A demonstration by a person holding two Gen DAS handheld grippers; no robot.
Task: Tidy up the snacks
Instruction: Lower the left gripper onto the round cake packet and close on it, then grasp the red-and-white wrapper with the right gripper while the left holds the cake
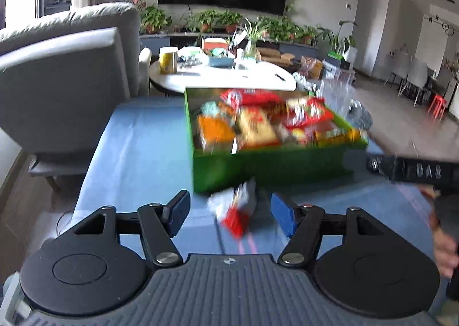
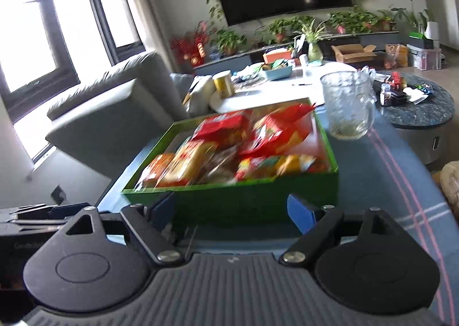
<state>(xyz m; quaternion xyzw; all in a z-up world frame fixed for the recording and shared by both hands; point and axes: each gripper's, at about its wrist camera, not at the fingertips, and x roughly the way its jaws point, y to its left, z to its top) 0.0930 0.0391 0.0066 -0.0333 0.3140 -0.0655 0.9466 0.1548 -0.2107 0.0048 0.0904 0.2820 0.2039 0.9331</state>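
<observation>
Left gripper (image 1: 230,212) jaws apart around a blurred red-and-white snack packet (image 1: 236,211) without pressing it, right gripper (image 2: 231,211) jaws apart on nothing, both just before the green rectangular box (image 2: 243,197) crammed with red and orange snack packs (image 2: 226,151) on the blue-clothed desk (image 1: 143,148), clear glass mug (image 2: 348,105) beside it.

Pale letters "DAS" show on the black bar (image 1: 416,171) at right; the snack packets' (image 1: 258,125) print is too blurred.
</observation>
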